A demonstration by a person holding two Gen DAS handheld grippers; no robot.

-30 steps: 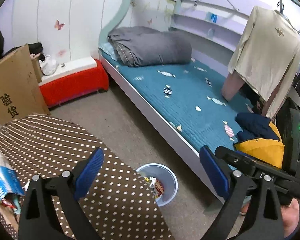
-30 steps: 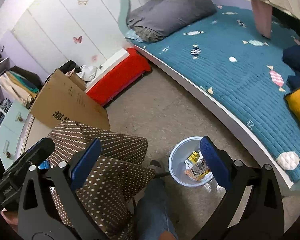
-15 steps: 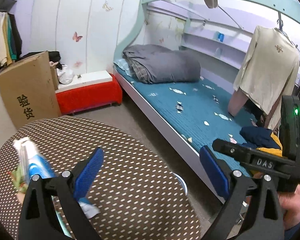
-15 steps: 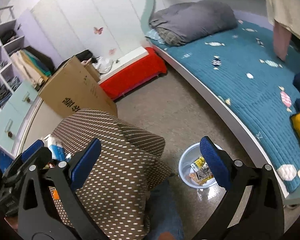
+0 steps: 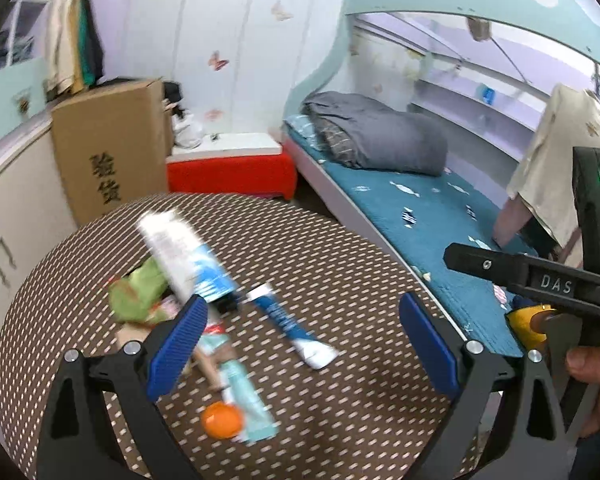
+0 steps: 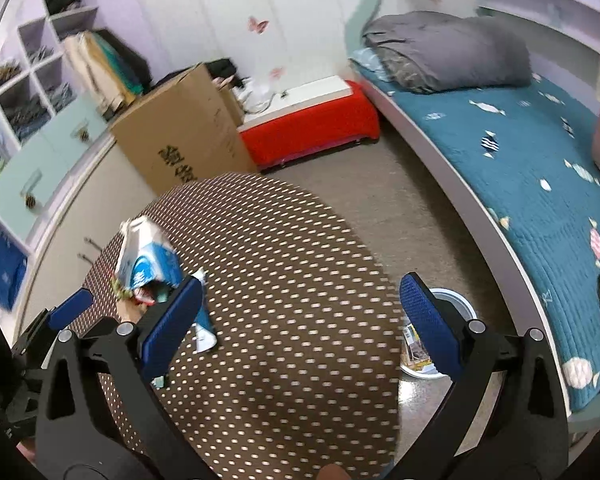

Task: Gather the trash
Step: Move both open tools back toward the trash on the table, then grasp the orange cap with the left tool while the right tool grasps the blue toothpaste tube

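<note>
My left gripper (image 5: 300, 342) is spread wide and empty, hovering over the litter on the polka-dot table (image 5: 340, 248). I judge the wide jaws suit a first grab at the blue-and-white tube (image 5: 290, 326) lying between my fingertips. My right gripper (image 6: 300, 324) is spread and empty too, held over the table's bare side, seemingly waiting. The left view gives me the pile up close: a blue-and-white carton (image 5: 184, 254) tilted over a green wrapper (image 5: 138, 294), a pale teal sachet (image 5: 246, 404), an orange ball-like thing (image 5: 222, 420), all blurred. Only the right view shows the waste bin (image 6: 460, 308) on the floor just past the table edge, scraps already inside.
</note>
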